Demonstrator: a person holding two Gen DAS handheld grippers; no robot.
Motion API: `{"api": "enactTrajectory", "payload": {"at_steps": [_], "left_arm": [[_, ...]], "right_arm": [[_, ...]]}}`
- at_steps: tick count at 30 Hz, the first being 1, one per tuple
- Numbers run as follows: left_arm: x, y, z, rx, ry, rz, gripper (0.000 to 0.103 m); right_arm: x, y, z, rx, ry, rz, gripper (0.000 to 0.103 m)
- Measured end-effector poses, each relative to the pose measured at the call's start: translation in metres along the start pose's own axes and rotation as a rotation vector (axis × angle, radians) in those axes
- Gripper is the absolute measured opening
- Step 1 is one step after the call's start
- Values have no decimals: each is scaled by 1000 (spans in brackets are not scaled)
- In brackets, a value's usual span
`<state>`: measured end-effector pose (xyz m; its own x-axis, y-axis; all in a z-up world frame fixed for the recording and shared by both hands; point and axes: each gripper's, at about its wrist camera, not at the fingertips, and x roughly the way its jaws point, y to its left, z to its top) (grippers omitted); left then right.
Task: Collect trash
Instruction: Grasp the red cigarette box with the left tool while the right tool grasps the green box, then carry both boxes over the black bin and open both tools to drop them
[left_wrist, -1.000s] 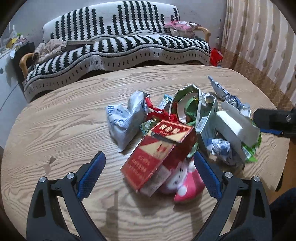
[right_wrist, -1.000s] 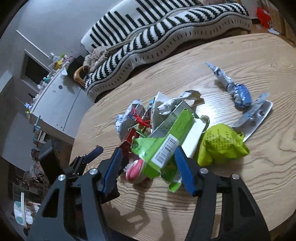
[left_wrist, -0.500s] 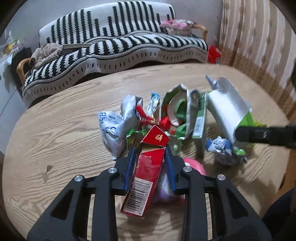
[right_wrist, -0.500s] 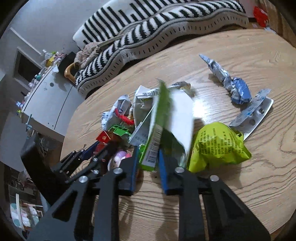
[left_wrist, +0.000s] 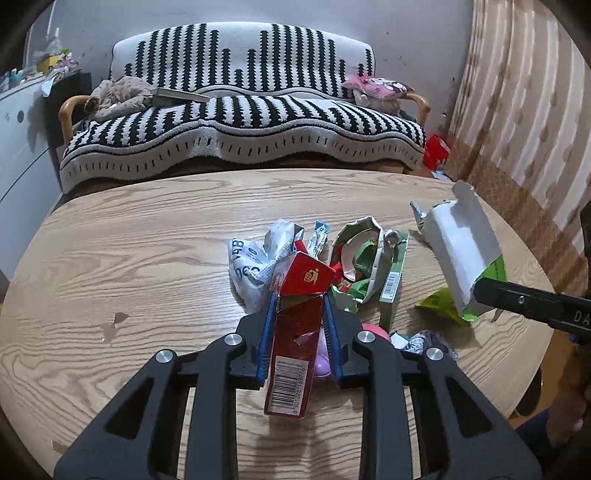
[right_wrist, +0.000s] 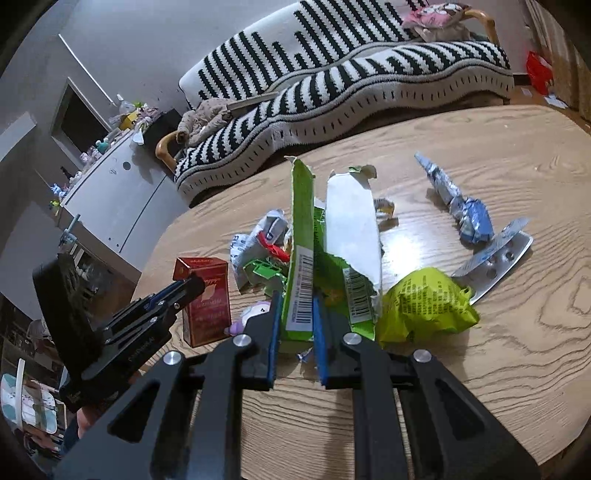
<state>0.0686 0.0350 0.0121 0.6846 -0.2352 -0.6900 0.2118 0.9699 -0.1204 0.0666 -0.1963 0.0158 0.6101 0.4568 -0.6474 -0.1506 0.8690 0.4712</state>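
Observation:
My left gripper is shut on a red carton, held upright above the wooden table; it also shows in the right wrist view. My right gripper is shut on a torn green and white carton, lifted off the table, which also shows in the left wrist view. A heap of crumpled wrappers lies on the table between them. A yellow-green bag, a blue foil wrapper and a silver blister strip lie to the right.
A pink and white toy-like item lies under the left gripper. A black and white striped sofa stands behind the table. A white cabinet is at the left, a curtain at the right.
Both grippers closed from open: the left onto the red carton, the right onto the green carton. Both cartons have been turned upright and lifted from the heap.

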Motion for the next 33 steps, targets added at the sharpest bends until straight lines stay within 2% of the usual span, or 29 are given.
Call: {"api": "enactTrajectory", "payload": {"at_steps": [7, 11, 14, 17, 23, 27, 33], "left_arm": [[-18, -18, 8, -46, -50, -69, 24], [-33, -36, 21, -60, -124, -86, 24], [-35, -60, 29, -36, -137, -125, 24], [-29, -112, 29, 40, -110, -195, 24], [-19, -226, 9, 222, -52, -332, 24], [-7, -313, -17, 337, 12, -460, 24], [17, -430, -69, 503, 120, -619, 24]], "right_arm": [[-48, -26, -4, -11, -90, -46, 16], [-84, -61, -11, 31, -142, -102, 16], [-114, -100, -22, 85, -173, -173, 16], [-140, -136, -36, 145, -194, -232, 16], [-199, -210, -79, 252, -237, -411, 16], [-235, -260, -117, 342, -246, -540, 16], [-274, -324, -170, 488, -243, -658, 16]]}}
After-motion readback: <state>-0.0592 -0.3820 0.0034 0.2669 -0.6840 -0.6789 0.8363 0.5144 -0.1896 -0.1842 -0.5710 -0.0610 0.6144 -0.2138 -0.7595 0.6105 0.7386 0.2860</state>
